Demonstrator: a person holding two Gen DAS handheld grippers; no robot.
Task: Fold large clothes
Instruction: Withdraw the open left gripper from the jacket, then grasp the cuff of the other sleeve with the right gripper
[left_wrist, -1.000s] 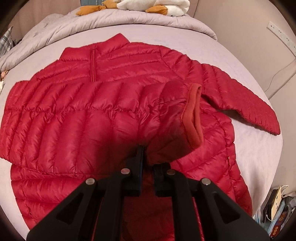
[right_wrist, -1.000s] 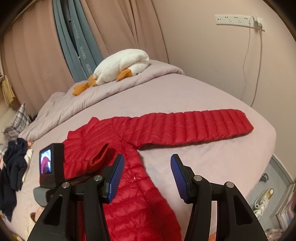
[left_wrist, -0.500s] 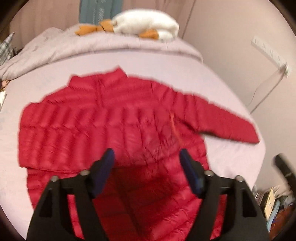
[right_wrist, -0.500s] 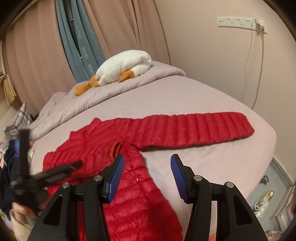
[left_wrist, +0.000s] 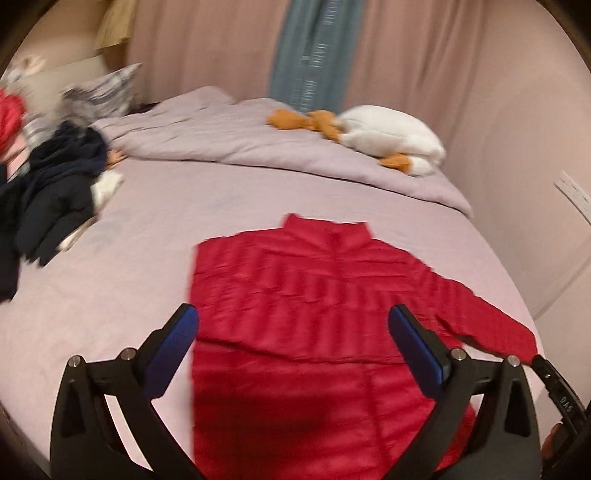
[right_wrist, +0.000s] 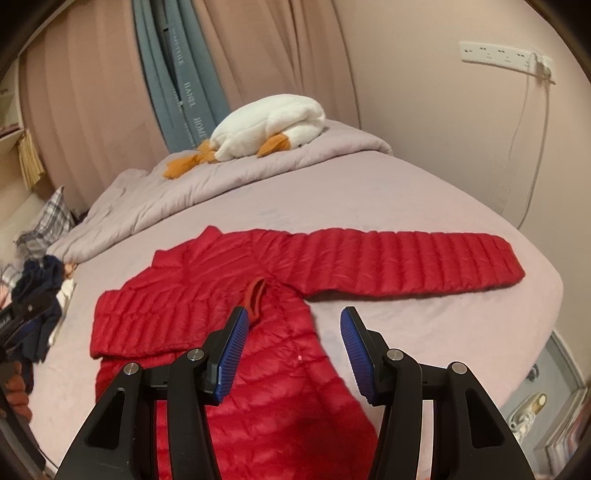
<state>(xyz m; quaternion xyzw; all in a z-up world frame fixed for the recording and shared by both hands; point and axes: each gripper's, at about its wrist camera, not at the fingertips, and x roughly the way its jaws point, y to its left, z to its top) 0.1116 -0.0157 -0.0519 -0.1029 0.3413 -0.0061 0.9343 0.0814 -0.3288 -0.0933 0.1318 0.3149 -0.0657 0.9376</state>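
Across the lilac bed (right_wrist: 369, 192), centre frame, lies the red quilted puffer jacket (right_wrist: 229, 332); one sleeve (right_wrist: 406, 264) extends right. Left gripper (left_wrist: 291, 332) and right gripper (right_wrist: 291, 343) fingers gape, empty. Slippery fabric may spring unfolded.

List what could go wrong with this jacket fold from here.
1. The one sleeve lying straight out reaches near the bed's edge; a careless pull may drag it off.
2. The folded sleeve's cuff stands up loose on the jacket, so it may shift when the next fold goes over it.
3. Both the left tongs and right tongs are open and hold nothing; the puffy fabric may slip on the next grasp.
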